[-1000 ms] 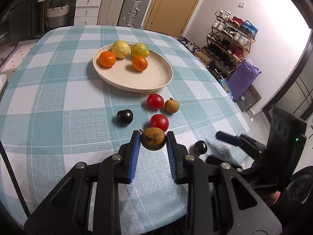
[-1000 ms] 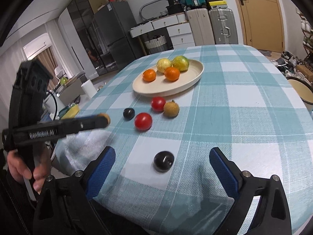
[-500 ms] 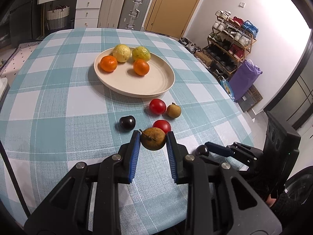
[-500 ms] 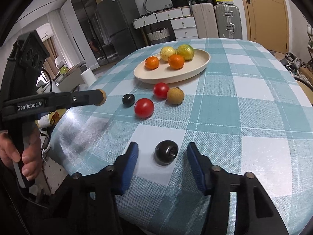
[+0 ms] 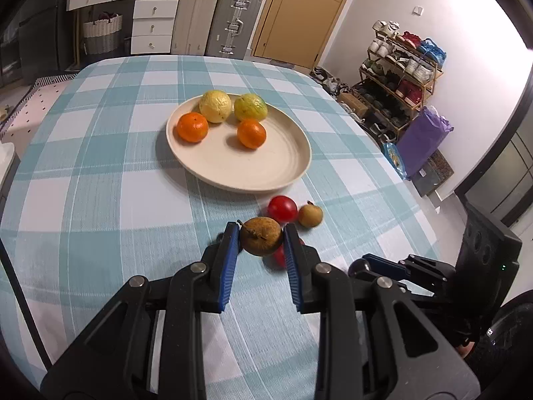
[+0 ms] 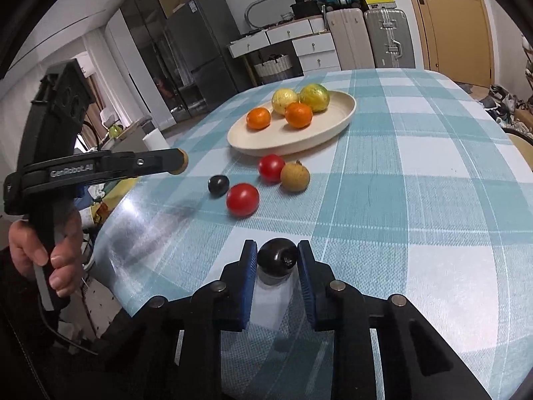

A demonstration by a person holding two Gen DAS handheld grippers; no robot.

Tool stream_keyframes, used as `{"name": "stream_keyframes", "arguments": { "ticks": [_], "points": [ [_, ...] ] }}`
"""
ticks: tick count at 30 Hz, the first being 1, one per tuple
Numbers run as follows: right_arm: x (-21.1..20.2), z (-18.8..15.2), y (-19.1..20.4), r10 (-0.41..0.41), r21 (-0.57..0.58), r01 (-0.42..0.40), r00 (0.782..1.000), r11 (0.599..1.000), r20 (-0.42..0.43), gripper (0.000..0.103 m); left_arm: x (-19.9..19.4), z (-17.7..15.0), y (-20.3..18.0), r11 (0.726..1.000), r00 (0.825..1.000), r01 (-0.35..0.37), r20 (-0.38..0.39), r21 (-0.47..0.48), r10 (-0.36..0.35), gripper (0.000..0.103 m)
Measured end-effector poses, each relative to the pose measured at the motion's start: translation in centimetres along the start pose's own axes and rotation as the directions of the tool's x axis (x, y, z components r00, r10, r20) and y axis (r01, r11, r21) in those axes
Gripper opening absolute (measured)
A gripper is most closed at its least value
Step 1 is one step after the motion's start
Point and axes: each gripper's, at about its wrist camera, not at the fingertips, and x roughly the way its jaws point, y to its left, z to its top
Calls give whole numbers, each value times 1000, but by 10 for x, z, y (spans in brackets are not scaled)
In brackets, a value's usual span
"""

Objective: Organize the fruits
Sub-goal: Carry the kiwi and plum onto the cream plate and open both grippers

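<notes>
My left gripper (image 5: 261, 238) is shut on a brown round fruit (image 5: 261, 236) and holds it above the checked tablecloth, short of the cream plate (image 5: 253, 166). The plate holds two oranges (image 5: 192, 127), a yellow fruit (image 5: 215, 106) and a green one (image 5: 250, 106). My right gripper (image 6: 277, 256) is shut on a dark plum (image 6: 277, 257) at table level near the front edge. Loose on the cloth lie two red tomatoes (image 6: 242, 199), a second dark plum (image 6: 218, 184) and a tan longan (image 6: 295, 176).
The table's front and left edges lie close to both grippers. Suitcases (image 5: 233, 23) and drawers (image 5: 151, 21) stand behind the table, a shoe rack (image 5: 399, 76) at the right. The left gripper also shows in the right wrist view (image 6: 181, 166), held by a hand.
My right gripper has moved in and closed on the dark plum. My left gripper has carried the brown fruit forward toward the plate.
</notes>
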Motion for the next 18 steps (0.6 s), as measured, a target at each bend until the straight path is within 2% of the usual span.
{"name": "stream_keyframes", "arguments": {
  "ticks": [10,18],
  "points": [
    [1,22,-10,44,22,-44,998,999,35,25,26,36,11,1000,1000,-25,0,-11,25,24],
    [9,67,-21,74,19,-76,994,997,86,25,56,75,22,999,1000,-25,5,-30,25,24]
  ]
}}
